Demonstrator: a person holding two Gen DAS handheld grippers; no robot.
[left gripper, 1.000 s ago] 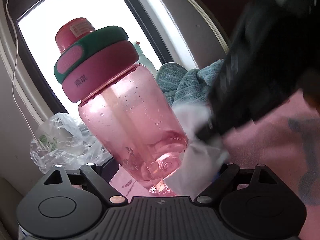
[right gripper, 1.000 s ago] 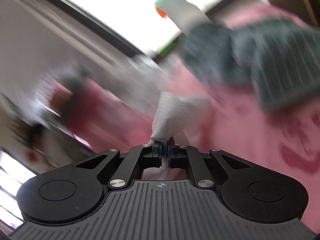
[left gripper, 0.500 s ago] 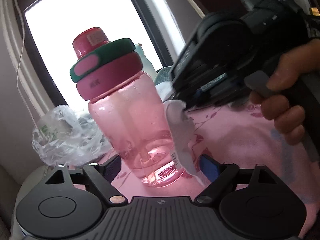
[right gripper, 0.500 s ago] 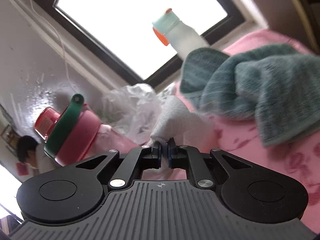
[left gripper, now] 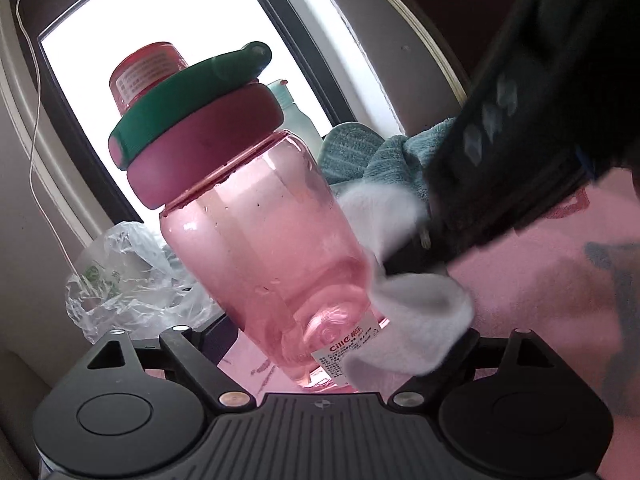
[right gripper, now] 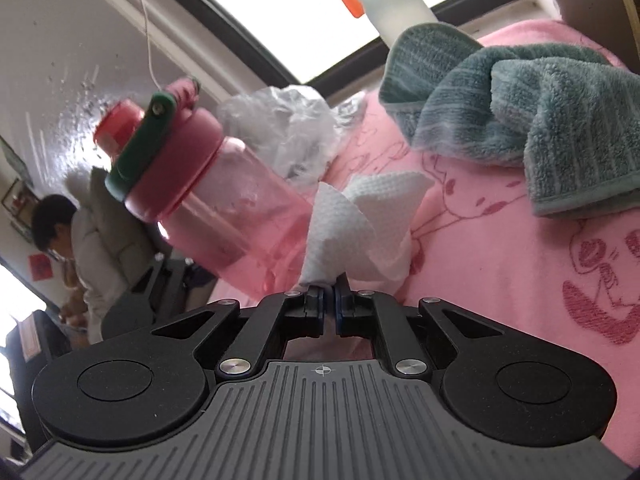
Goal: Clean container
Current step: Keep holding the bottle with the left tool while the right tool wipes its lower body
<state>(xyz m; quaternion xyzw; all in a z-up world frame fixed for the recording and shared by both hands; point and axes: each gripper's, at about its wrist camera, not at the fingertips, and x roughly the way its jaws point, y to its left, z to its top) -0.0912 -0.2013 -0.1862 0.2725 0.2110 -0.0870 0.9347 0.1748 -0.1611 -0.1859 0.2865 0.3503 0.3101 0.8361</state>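
In the left wrist view we saw our left claw (left gripper: 320, 344) clamped on the base of the pink bottle (left gripper: 260, 240), which leaned to the left over the pink cloth (left gripper: 540, 292), its jaws having just reopened a little around it, while the white paper towel (left gripper: 408, 308) carried by our right claw pressed against the bottle's right side. In the right wrist view our right claw (right gripper: 329, 308) was together on the paper towel (right gripper: 352, 224), which touched the tilted bottle (right gripper: 236, 200); a teal towel (right gripper: 520, 116), a crumpled plastic bag (right gripper: 288, 120) and a frosted bottle (right gripper: 392, 0) lay beyond.
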